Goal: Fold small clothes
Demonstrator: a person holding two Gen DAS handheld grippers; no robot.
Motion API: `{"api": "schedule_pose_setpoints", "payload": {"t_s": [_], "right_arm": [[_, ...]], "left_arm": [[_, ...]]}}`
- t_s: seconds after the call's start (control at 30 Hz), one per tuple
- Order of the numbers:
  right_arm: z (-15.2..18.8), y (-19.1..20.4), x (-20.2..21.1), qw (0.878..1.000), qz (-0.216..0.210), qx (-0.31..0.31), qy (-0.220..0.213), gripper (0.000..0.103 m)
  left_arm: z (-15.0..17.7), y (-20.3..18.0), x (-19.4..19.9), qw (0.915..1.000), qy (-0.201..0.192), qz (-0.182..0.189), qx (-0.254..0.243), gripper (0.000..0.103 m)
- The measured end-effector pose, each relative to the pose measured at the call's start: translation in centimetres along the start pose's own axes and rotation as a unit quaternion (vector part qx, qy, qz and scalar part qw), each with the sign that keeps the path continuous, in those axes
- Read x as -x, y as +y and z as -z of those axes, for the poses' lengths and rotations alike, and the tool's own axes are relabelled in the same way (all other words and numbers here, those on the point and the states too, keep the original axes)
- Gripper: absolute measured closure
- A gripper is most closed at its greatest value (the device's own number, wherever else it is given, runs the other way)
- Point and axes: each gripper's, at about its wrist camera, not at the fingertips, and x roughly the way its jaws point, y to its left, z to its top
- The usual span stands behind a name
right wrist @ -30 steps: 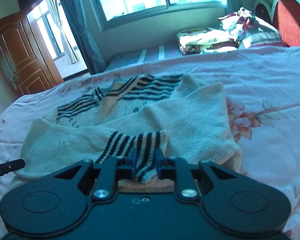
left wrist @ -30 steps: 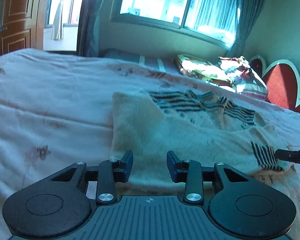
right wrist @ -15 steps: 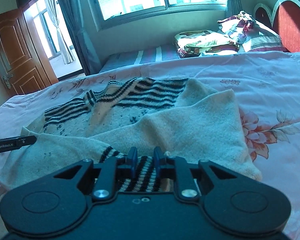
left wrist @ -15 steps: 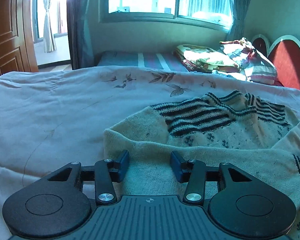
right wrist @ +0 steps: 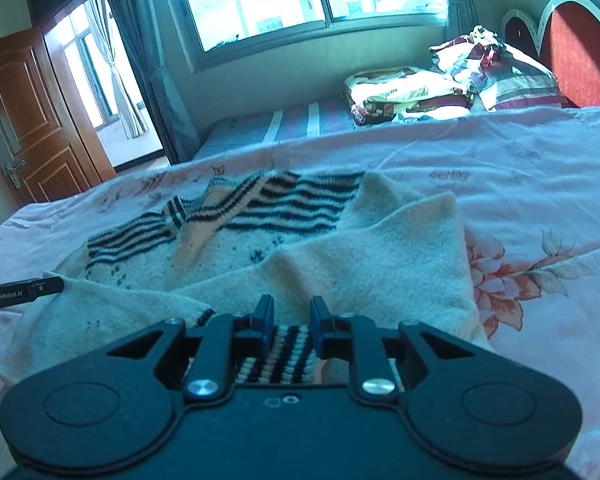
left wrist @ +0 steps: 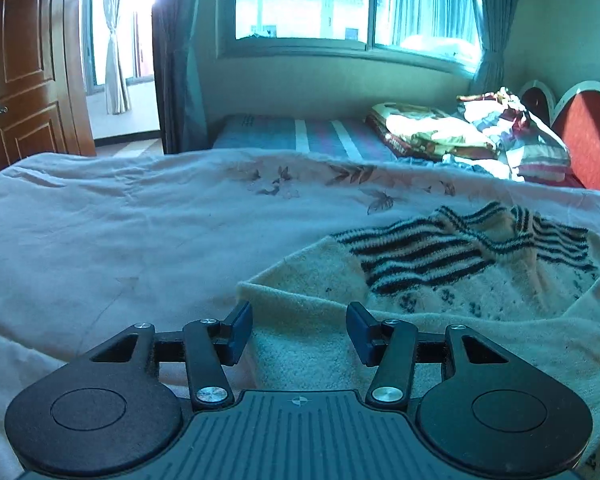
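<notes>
Right tongs (right wrist: 288, 318) clamped on cream knit sweater's (right wrist: 360, 268) striped cuff (right wrist: 278, 354); left tongs (left wrist: 298, 330) apart, straddling its near hem, body ahead-right.

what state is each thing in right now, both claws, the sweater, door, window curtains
left claw: open, over the sweater's near edge
right claw: shut on the striped cuff
sweater: partly folded, lying rumpled on the bed
striped cuff: pinched between the fingers
door: open
window curtains: drawn aside
</notes>
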Motion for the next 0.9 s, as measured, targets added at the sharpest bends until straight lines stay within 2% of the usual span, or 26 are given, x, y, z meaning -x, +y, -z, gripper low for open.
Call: {"api": "schedule_pose_setpoints", "payload": {"t_s": [0.07, 0.1, 0.2, 0.27, 0.33, 0.6, 0.73, 0.9], "right_arm": [[-0.8, -0.1, -0.6, 1.000, 0.009, 0.000, -0.003, 0.079], [-1.3, -0.2, -1.3, 1.000, 0.009, 0.000, 0.001, 0.079], [-2.1, -0.1, -3.6, 1.000, 0.011, 0.009, 0.014, 0.082], [-2.0, -0.1, -5.2, 0.999, 0.017, 0.017, 0.038, 0.085], [-1.5, 0.0, -5.6, 0.999, 0.018, 0.032, 0.031, 0.086], [-1.2, 0.2, -5.1, 0.998, 0.013, 0.049, 0.026, 0.085], [-1.7, -0.3, -1.7, 0.999, -0.013, 0.034, -0.018, 0.079], [0.0, 0.2, 0.9, 0.996, -0.044, 0.073, 0.007, 0.078]], "left_arm": [[0.1, -0.6, 0.6, 0.9999, -0.007, 0.004, -0.009, 0.046], [0.2, -1.2, 0.5, 0.9997, -0.010, 0.002, -0.024, 0.040], [0.3, -2.1, -1.2, 0.9990, 0.016, -0.003, -0.041, 0.039], [0.8, -2.1, -1.7, 0.9991, 0.014, -0.005, -0.038, 0.037], [0.8, -2.2, -1.7, 0.9991, 0.015, -0.011, -0.037, 0.033], [0.9, -2.4, -1.8, 0.9988, 0.017, -0.025, -0.039, 0.027], [0.1, -2.9, 0.1, 0.9982, 0.021, -0.037, -0.042, 0.027], [1.5, -4.7, 3.7, 0.9992, 0.009, -0.008, -0.038, 0.027]]}}
